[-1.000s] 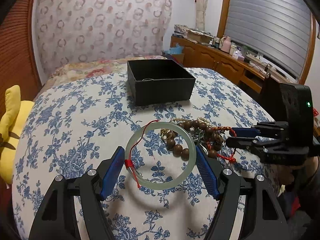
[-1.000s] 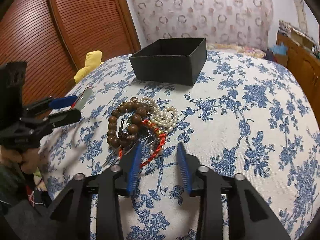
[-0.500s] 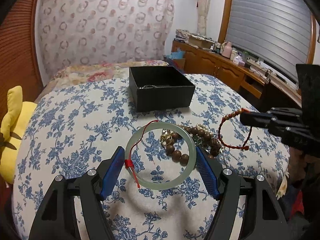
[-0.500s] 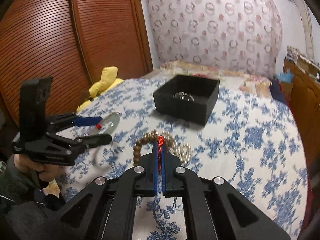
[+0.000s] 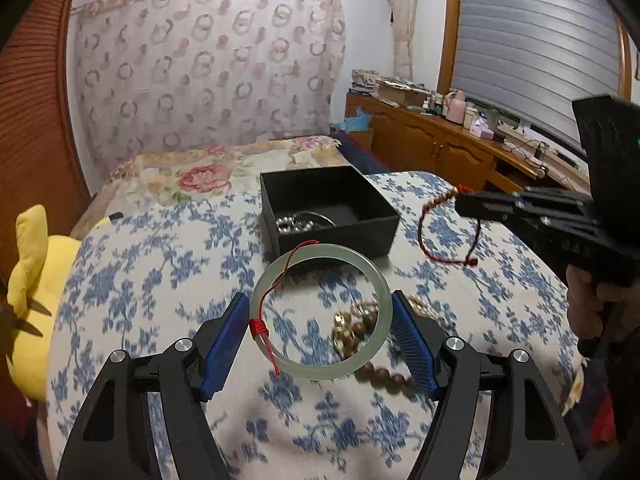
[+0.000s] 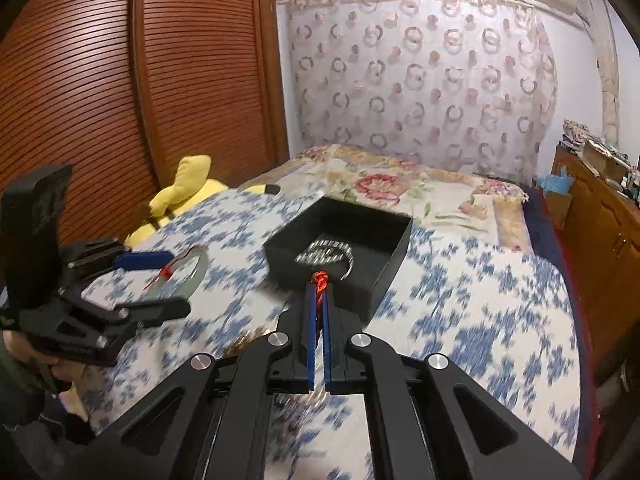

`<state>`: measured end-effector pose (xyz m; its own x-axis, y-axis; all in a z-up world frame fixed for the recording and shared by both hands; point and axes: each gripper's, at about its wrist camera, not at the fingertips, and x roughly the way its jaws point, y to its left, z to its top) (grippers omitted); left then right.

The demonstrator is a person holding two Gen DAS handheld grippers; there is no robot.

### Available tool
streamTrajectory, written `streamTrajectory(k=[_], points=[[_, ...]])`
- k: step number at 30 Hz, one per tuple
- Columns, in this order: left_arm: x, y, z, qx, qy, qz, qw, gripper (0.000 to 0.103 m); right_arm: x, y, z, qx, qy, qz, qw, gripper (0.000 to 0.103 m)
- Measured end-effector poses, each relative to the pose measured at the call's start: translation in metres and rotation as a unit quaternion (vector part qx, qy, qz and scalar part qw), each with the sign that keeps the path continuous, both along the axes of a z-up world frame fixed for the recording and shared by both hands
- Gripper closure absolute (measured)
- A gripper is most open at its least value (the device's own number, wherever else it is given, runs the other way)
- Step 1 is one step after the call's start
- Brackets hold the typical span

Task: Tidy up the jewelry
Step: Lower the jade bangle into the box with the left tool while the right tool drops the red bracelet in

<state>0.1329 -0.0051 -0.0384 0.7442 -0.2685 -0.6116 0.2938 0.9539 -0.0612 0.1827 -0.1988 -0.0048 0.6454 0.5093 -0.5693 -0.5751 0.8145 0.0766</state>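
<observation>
My left gripper (image 5: 320, 316) is shut on a pale green jade bangle (image 5: 320, 370) with a red cord and holds it above the table, in front of the black box (image 5: 372, 222). My right gripper (image 6: 319, 292) is shut on a red cord bracelet (image 6: 320, 280), which hangs from its tips in the left wrist view (image 5: 444, 256), beside the box. The box (image 6: 392, 264) holds a silver bead bracelet (image 6: 326, 252). Brown wooden beads (image 5: 368, 320) and other jewelry lie on the table below the bangle.
The round table has a blue-and-white floral cloth (image 5: 140, 280). A yellow plush toy (image 5: 32, 292) sits at its left edge. A bed with a floral cover (image 6: 400, 188) lies behind, and a wooden sideboard (image 5: 440, 148) stands at the right.
Both grippers have risen and moved toward the black box with their jewelry. The right gripper, open a second ago, shut on the red cord bracelet and lifted it off the pile.
</observation>
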Motion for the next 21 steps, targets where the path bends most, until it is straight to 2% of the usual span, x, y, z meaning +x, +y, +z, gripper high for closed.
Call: streamTrajectory(k=[9,21], points=[[0.037,-0.006,0.007,0.018,0.0,-0.002,0.9998,0.035,0.057,0.008,0.009,0.007,-0.008,0.004,1.0,0.1],[0.093,-0.009,0.007,0.02,0.013,-0.003,0.9997,0.035,0.114,0.031,-0.02,0.0,0.024,0.02,1.0,0.099]])
